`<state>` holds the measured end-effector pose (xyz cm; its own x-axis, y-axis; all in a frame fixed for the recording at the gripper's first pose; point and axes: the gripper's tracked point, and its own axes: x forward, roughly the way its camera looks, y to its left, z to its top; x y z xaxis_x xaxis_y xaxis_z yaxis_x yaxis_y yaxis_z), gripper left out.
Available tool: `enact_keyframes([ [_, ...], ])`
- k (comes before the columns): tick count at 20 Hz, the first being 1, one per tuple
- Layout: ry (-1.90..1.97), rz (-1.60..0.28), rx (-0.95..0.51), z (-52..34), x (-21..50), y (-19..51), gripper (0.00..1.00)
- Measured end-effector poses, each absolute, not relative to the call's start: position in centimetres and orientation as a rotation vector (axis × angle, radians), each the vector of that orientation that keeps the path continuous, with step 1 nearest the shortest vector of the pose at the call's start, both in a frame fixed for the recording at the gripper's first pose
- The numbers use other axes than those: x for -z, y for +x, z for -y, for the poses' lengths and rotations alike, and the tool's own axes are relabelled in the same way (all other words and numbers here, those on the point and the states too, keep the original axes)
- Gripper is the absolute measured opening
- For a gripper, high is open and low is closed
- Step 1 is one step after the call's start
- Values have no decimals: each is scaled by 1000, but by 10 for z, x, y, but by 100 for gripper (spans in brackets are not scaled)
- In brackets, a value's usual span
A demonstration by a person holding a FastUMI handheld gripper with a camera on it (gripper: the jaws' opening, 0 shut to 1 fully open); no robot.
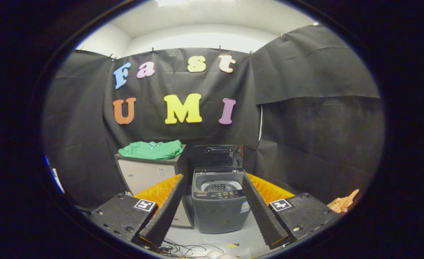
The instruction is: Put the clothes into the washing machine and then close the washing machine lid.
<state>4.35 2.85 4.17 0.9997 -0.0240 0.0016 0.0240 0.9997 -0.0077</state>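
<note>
Currently: tongs [217, 212] released, empty | washing machine [219, 207] between fingers, beyond, lid [218, 156] up | green clothes [151, 150] on cabinet [145, 174] beside | labels illegible

One washing machine [219, 201] stands at 12 o'clock from the tongs [213, 208], its single lid [218, 155] raised. One green garment [151, 150] lies at 11 o'clock on one cabinet [145, 174]. One orange cloth [343, 203] sits at 3 o'clock. The tongs' two fingers [165, 212] are spread wide, holding nothing.
</note>
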Motion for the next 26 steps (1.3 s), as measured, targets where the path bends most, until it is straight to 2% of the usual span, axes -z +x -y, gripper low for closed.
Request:
enact_keyframes([
  [12, -14, 58, -75, -130, -133, 156, 100],
  [18, -8, 50, -175, -207, -175, 241, 100],
  [26, 8, -42, -290, -302, -185, 359, 100],
])
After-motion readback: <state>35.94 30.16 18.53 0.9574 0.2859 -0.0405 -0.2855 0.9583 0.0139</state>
